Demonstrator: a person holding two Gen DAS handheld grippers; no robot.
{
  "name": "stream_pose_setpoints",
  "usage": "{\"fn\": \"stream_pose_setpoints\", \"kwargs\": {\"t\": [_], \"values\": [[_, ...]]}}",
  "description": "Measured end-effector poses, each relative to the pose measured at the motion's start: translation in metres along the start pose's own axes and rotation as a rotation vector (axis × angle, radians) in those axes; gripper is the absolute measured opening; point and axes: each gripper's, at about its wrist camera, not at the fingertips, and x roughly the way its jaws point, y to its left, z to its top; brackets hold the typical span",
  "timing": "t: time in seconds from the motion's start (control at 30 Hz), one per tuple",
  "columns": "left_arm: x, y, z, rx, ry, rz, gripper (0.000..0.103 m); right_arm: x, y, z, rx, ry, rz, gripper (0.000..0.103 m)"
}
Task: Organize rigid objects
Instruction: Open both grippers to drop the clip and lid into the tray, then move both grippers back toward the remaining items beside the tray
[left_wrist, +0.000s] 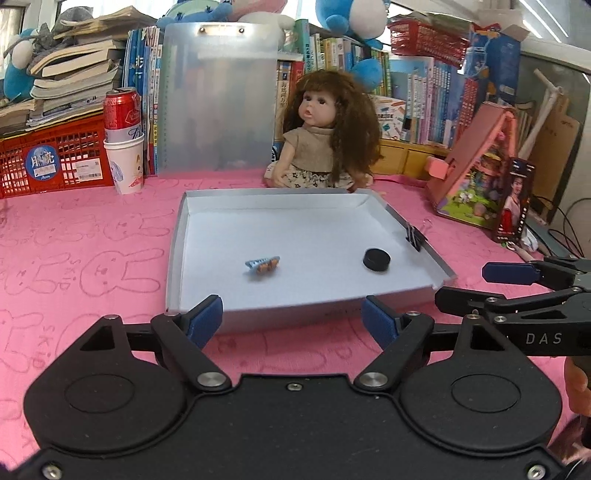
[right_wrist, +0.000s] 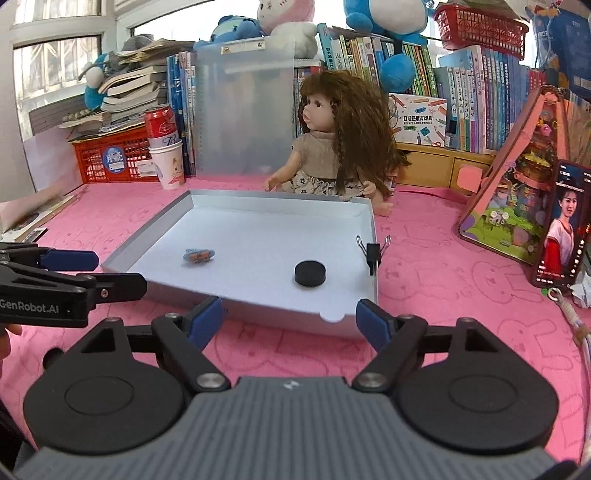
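Observation:
A shallow white tray (left_wrist: 176, 236) lies on the pink cloth. Inside it are a small blue and orange clip-like piece (left_wrist: 263, 264) and a black round disc (left_wrist: 376, 259). A black binder clip (left_wrist: 415, 236) grips the tray's right rim. My left gripper (left_wrist: 291, 317) hangs open just short of the tray's near edge, nothing between its blue pads. My right gripper (right_wrist: 290, 317) is open too, in front of the tray's (right_wrist: 373, 225) near right corner, and holds nothing. The right wrist view shows the blue piece (right_wrist: 198, 255), the disc (right_wrist: 310, 273) and the binder clip (right_wrist: 373, 253). Each gripper appears in the other's view: the right gripper (left_wrist: 487, 286) and the left gripper (right_wrist: 96, 273).
A doll (left_wrist: 325, 133) sits right behind the tray. A translucent clipboard (left_wrist: 219, 99) leans on books. At the back left, a red can in a paper cup (left_wrist: 123, 147) stands beside a red crate (left_wrist: 51, 162). A pink toy house (right_wrist: 517, 192) and a phone (right_wrist: 561, 225) stand at the right.

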Motion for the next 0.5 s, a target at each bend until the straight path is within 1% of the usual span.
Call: {"fn": "stream_pose_setpoints", "kwargs": {"t": [0.2,0.5], "values": [[-0.017,-0.006,-0.022,0.023,-0.021,0.005,0.082,-0.017,0.004,-0.019,-0.034,-0.032,-0.008,0.089],[-0.038,-0.01,-0.05,0.014,-0.072,0.012,0.085,-0.032,0.011,-0.049,-0.034,-0.089,0.006,0.091]]}}
